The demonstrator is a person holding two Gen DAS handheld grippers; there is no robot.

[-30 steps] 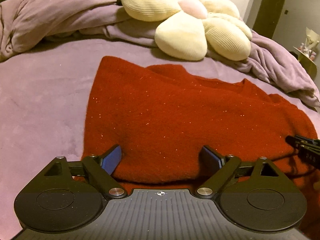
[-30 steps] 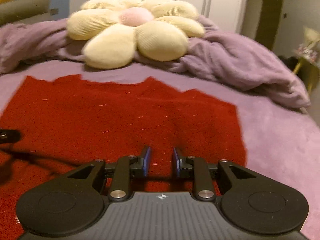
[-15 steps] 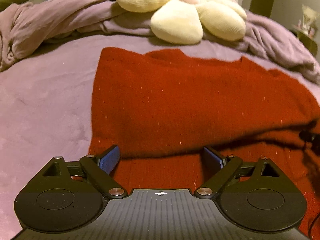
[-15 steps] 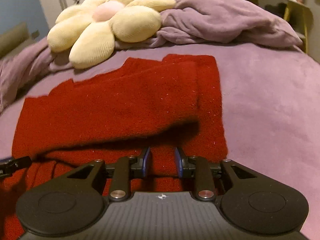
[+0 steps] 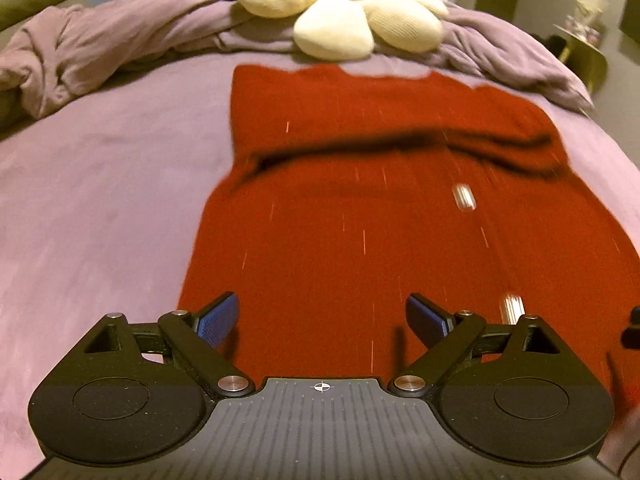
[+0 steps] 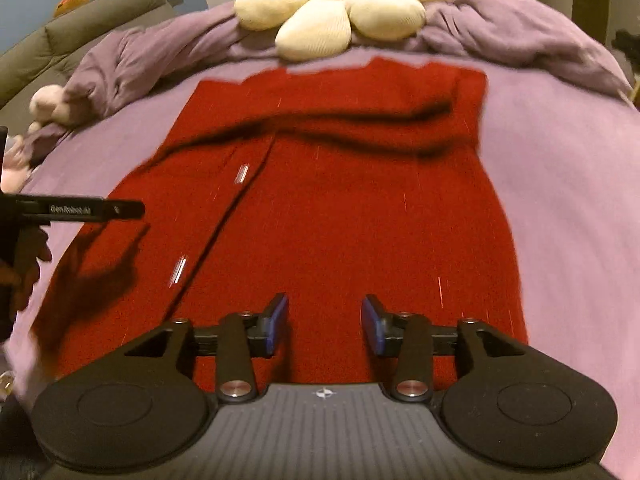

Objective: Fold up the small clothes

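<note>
The right gripper [image 6: 325,322], which half a second ago was pinching narrow, now has its jaws open and empty like the wide left gripper [image 5: 322,318], so the red sweater [image 5: 400,220] lies released on the bed [image 5: 100,200], one fold done

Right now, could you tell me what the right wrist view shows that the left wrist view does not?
Only the right wrist view shows the left gripper from the side, a pink plush and a sofa.

Only the left wrist view shows a gold stand.

Both show the red sweater, partly folded over, the flower pillow, the blanket, and open jaws holding nothing; the right gripper is narrower.
</note>
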